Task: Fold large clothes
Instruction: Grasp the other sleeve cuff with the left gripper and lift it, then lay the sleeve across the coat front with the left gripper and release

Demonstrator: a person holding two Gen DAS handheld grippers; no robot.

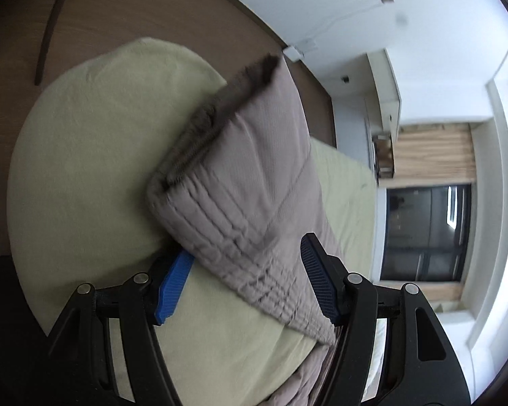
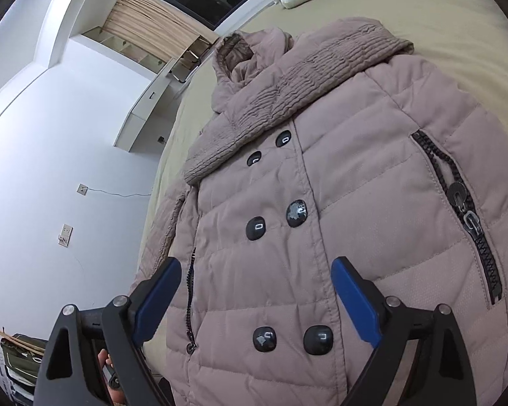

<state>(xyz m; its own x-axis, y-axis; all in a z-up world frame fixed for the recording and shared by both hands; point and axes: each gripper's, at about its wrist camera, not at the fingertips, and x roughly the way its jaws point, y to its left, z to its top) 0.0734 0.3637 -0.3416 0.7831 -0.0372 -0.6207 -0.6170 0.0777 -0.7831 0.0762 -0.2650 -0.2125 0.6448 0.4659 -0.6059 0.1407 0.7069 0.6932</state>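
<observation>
on the bed (image 2: 440,17), coat (image 2: 321,203) lengthwise, hood away

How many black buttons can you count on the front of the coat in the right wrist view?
6, in three pairs: top pair, middle pair, bottom pair. More may be hidden below.

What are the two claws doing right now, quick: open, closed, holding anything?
Left claw: open, with the coat's ribbed sleeve cuff lying between its fingers, not clamped.
Right claw: open, holding nothing, over the buttoned front of the coat.
</observation>
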